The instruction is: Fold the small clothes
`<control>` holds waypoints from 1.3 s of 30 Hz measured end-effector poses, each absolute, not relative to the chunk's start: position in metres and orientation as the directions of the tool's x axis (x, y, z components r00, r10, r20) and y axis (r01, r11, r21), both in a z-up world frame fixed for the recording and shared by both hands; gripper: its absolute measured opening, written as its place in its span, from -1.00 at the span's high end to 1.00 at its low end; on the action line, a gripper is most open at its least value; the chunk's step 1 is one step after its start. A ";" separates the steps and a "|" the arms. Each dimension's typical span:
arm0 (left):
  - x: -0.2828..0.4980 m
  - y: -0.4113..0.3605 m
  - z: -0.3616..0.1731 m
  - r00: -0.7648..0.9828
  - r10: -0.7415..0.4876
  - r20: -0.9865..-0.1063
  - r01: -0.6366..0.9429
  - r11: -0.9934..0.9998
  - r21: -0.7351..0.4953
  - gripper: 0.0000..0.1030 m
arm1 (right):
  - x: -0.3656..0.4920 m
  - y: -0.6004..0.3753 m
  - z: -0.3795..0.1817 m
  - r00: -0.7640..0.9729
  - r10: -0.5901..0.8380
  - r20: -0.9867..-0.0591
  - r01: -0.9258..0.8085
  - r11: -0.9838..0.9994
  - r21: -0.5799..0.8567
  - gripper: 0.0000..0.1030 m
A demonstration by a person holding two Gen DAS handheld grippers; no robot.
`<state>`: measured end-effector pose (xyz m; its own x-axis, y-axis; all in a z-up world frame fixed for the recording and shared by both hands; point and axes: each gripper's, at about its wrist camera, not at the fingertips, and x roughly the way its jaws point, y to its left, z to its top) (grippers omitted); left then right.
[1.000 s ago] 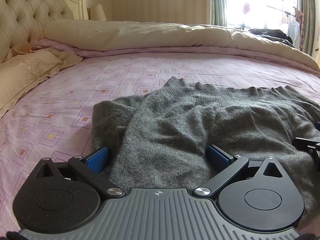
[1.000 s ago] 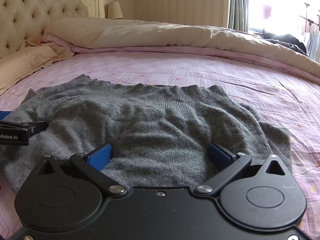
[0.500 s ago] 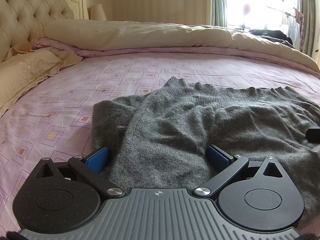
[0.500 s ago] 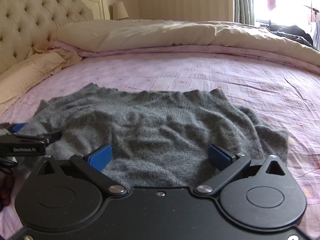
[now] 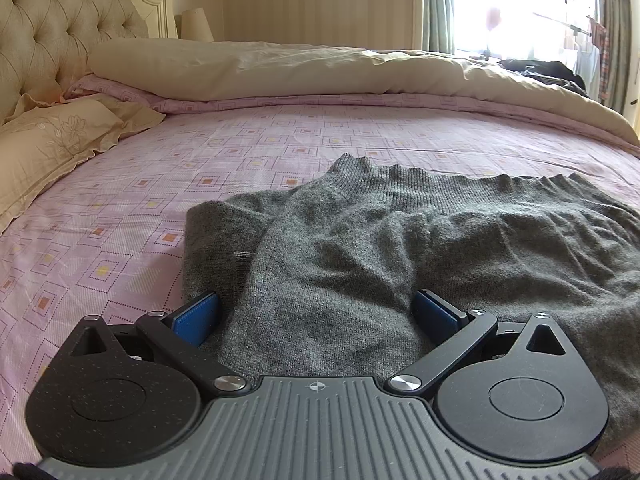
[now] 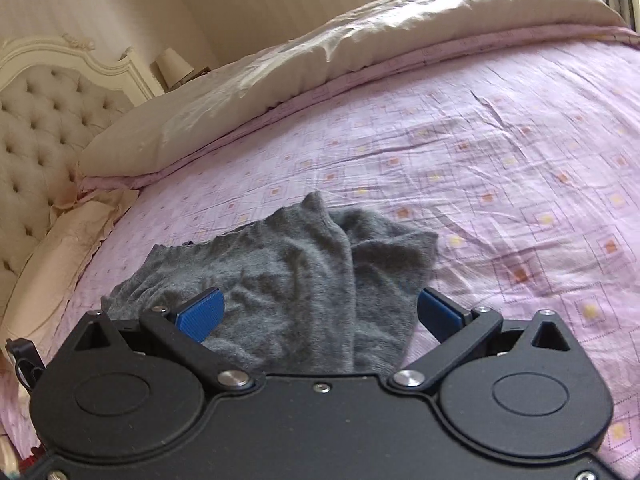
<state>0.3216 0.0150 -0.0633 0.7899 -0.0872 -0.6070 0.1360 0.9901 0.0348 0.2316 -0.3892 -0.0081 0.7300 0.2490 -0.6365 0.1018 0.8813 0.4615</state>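
A grey knitted garment (image 5: 400,248) lies spread on the pink patterned bedsheet (image 5: 168,184), ribbed hem at the far side. My left gripper (image 5: 316,312) is open, low over the garment's near left part, with blue pads (image 5: 196,316) on either side of a fold. In the right wrist view the same garment (image 6: 288,280) shows, its right end bunched. My right gripper (image 6: 320,312) is open above the garment's near right part and tilted. Neither holds any cloth.
A beige duvet (image 5: 320,68) is rolled along the far side of the bed. A beige pillow (image 5: 44,144) and tufted headboard (image 5: 52,32) are at left. Dark clothes (image 5: 548,72) lie at far right near a bright window.
My right gripper has lifted, swung right and tilted, so its view is rolled; it has left the left wrist view. The left gripper has stayed still. The garment has not visibly moved.
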 end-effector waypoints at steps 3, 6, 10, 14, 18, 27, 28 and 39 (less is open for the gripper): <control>0.322 0.015 -0.063 0.790 -0.088 -0.607 0.136 0.990 0.033 -1.00 | 0.236 -0.401 -0.025 0.696 0.286 -0.658 0.138 0.847 0.514 -0.99; 0.322 0.016 -0.063 0.790 -0.088 -0.607 0.136 0.990 0.034 -1.00 | 0.238 -0.406 -0.046 0.670 0.337 -0.661 0.156 0.807 0.570 -0.99; 0.322 0.016 -0.063 0.790 -0.087 -0.607 0.136 0.990 0.034 -1.00 | 0.238 -0.408 -0.059 0.678 0.397 -0.619 0.128 0.765 0.631 -1.00; 0.322 0.015 -0.063 0.787 -0.090 -0.610 0.137 0.990 0.031 -1.00 | 0.244 -0.413 -0.065 0.685 0.469 -0.557 0.099 0.698 0.709 -1.00; 0.323 0.016 -0.063 0.783 -0.091 -0.615 0.138 0.990 0.028 -1.00 | 0.252 -0.415 -0.070 0.690 0.505 -0.518 0.080 0.658 0.749 -1.00; 0.336 0.022 -0.042 0.705 -0.127 -0.698 0.143 0.989 -0.036 -0.86 | 0.260 -0.393 -0.063 0.673 0.462 -0.577 0.021 0.769 0.639 -1.00; 0.336 0.024 -0.034 0.694 -0.137 -0.707 0.135 0.989 -0.059 -0.73 | 0.260 -0.394 -0.064 0.676 0.463 -0.573 0.019 0.767 0.641 -1.00; 0.337 -0.064 0.009 0.627 -0.242 -0.740 0.280 0.957 -0.075 -0.74 | 0.256 -0.393 -0.064 0.685 0.457 -0.567 0.005 0.776 0.631 -1.00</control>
<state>0.3365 -0.0638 0.0093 0.6273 -0.2417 -0.7404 0.2804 0.9570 -0.0748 0.2559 -0.3930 -0.0635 0.6853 0.4569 -0.5671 0.0049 0.7758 0.6309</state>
